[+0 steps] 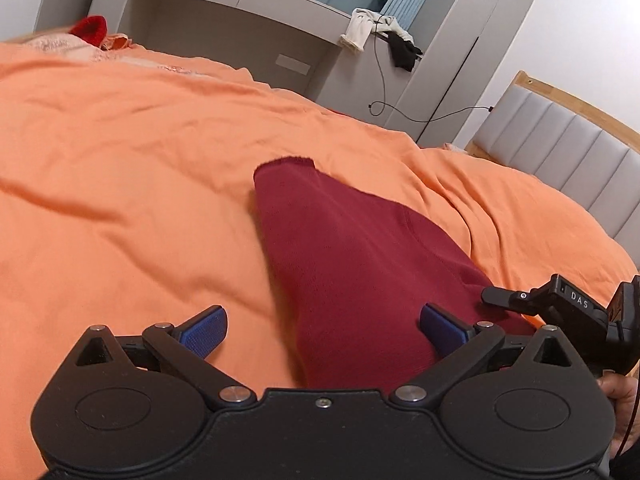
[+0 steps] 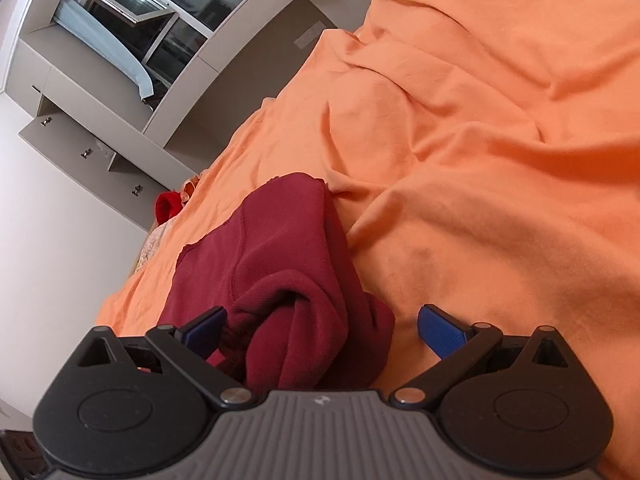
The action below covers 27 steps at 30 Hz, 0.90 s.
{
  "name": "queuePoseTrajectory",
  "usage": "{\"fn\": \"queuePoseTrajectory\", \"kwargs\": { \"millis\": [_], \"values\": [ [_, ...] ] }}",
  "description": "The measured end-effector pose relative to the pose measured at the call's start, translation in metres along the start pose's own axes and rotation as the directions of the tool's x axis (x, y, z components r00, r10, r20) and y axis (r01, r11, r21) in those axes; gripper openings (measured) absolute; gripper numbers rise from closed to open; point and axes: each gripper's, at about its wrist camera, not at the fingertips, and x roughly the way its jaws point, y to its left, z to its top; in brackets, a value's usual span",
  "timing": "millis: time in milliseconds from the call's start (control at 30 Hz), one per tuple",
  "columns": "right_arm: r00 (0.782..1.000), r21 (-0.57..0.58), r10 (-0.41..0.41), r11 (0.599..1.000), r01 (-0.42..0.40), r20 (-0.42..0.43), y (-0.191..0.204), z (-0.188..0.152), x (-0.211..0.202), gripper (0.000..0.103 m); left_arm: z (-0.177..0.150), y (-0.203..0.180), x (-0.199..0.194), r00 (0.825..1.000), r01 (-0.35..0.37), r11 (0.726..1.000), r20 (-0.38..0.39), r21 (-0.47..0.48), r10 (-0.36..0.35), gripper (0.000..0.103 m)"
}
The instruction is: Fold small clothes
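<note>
A dark red knit garment (image 1: pixel 344 264) lies on the orange bedsheet (image 1: pixel 120 168), stretched away from me with its hem at the far end. My left gripper (image 1: pixel 322 330) is open, its blue pads on either side of the garment's near end. In the right wrist view the same garment (image 2: pixel 288 264) is bunched into folds at its near end. My right gripper (image 2: pixel 320 332) is open, with the bunched cloth between the jaws and against the left pad (image 2: pixel 204 330). The other gripper (image 1: pixel 568 304) shows at the right edge of the left wrist view.
A bright red item (image 1: pixel 90 28) lies at the far end of the bed by orange and pink cloth. Grey cabinets (image 1: pixel 224 12) stand behind the bed, with white and black clothes (image 1: pixel 380 32) and a cable hanging. A padded headboard (image 1: pixel 568 152) is at the right.
</note>
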Motion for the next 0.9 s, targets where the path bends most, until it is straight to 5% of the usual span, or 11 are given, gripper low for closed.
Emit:
{"fn": "queuePoseTrajectory", "kwargs": {
  "millis": [367,433,733,900],
  "values": [
    [0.999,0.092,0.007,0.996,-0.012,0.053,-0.003,0.002,-0.009,0.102,-0.032,0.014,0.008,0.994,0.045,0.998,0.093,0.052,-0.050,0.103],
    [0.997,0.091,0.018,0.996,-0.025,0.070,-0.002,0.003,-0.013,0.090,-0.034,0.014,0.006,0.994,0.046,0.997,0.098,0.055,-0.051,0.103],
    [0.990,-0.082,0.006,0.997,0.006,0.143,0.010,-0.004,-0.022,0.052,-0.043,0.013,0.003,0.991,0.035,0.997,0.130,0.069,-0.044,0.103],
    [0.976,-0.294,-0.038,0.950,0.102,0.214,0.036,-0.014,-0.027,0.050,-0.044,0.012,0.003,0.990,0.034,0.997,0.133,0.068,-0.043,0.103]
  ]
}}
